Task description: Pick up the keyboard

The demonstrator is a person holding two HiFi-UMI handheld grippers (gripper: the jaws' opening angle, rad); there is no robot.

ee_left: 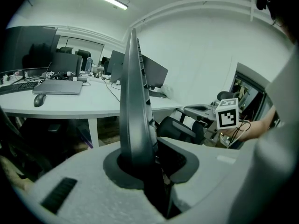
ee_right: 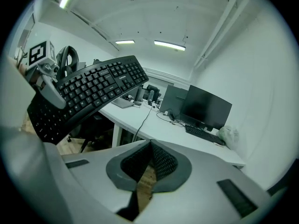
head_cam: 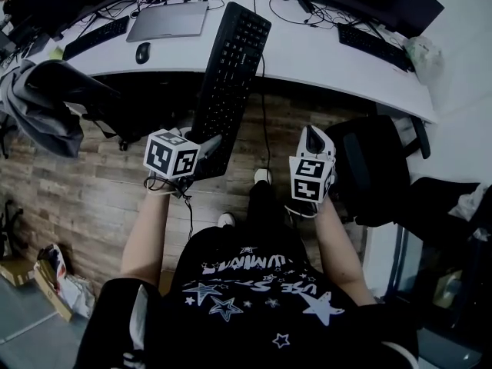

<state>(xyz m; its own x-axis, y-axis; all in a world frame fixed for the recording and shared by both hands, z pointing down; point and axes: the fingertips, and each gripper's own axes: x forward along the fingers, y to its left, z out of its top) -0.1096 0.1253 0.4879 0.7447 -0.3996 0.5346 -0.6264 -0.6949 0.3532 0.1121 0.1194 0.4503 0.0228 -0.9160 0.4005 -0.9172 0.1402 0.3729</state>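
In the head view my left gripper [head_cam: 207,146] is shut on the near end of a black keyboard [head_cam: 231,68]. The keyboard is lifted and slanted, and its far end reaches over the edge of the white desk [head_cam: 323,52]. The left gripper view shows the keyboard [ee_left: 135,101] edge-on, clamped upright between the pads of my left gripper [ee_left: 140,162]. My right gripper [head_cam: 314,138] hangs to the keyboard's right, apart from it, above the wooden floor. Seen in the right gripper view, my right gripper [ee_right: 150,146] is shut with nothing in it, and the keyboard [ee_right: 88,90] is at the upper left.
The keyboard's cable [head_cam: 265,106] trails from the desk down to the floor. On the desk lie a laptop [head_cam: 167,20], a mouse [head_cam: 142,52] and two other keyboards [head_cam: 96,37] [head_cam: 373,46]. A black office chair [head_cam: 377,164] stands at right, and a jacket-draped chair [head_cam: 46,106] at left.
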